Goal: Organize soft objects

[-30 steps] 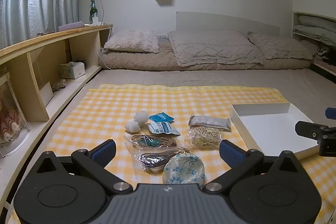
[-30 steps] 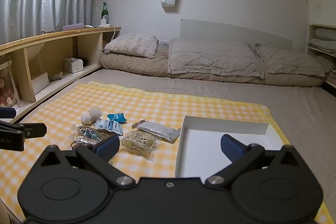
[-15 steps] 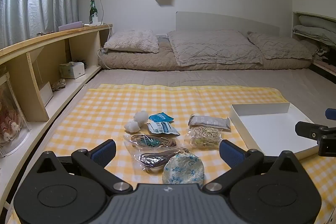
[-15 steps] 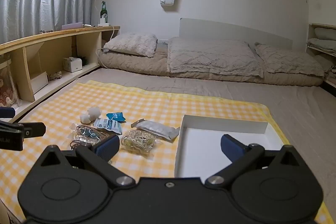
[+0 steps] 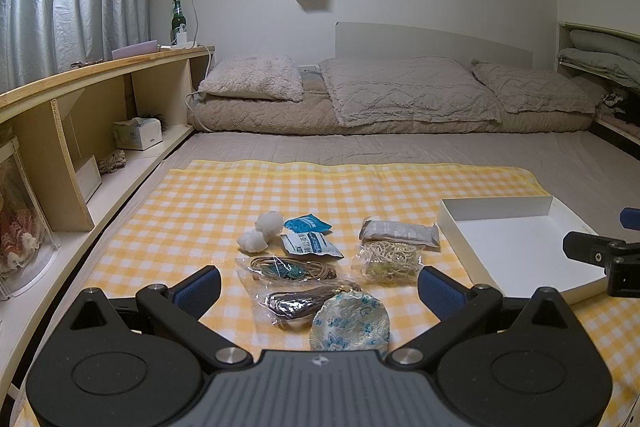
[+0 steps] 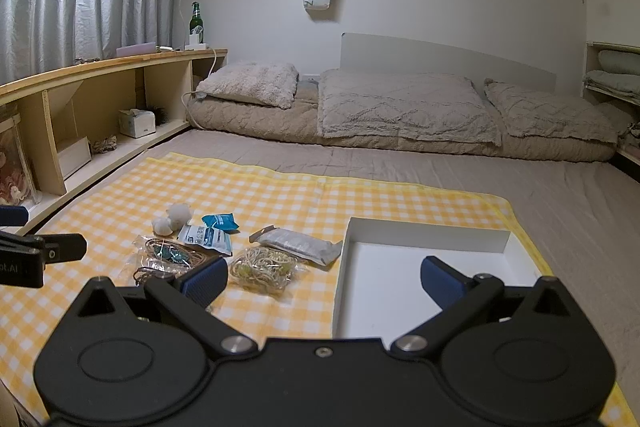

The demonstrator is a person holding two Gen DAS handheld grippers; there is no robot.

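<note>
Small soft items lie on a yellow checked cloth [image 5: 208, 211]: two white cotton balls [image 5: 262, 231], blue sachets [image 5: 308, 237], a grey packet [image 5: 398, 231], a bag of rubber bands [image 5: 386, 261], two clear bags of cords [image 5: 288, 269], and a floral pouch [image 5: 352, 323]. A white open box [image 5: 516, 247] sits to their right. My left gripper [image 5: 318, 291] is open above the pouch and cord bags. My right gripper [image 6: 324, 277] is open, spanning the rubber band bag [image 6: 264, 267] and the box's left wall [image 6: 340, 279]. Both hold nothing.
A wooden shelf unit [image 5: 80, 131] runs along the left with a tissue box [image 5: 138, 133]. Pillows and a folded quilt [image 5: 400, 91] lie at the back. Grey bedding [image 6: 580, 219] surrounds the cloth. The right gripper's side shows at the left wrist view's right edge [image 5: 604, 259].
The right wrist view has shifted slightly, with the items sitting a little further right. The left gripper and the objects have not moved.
</note>
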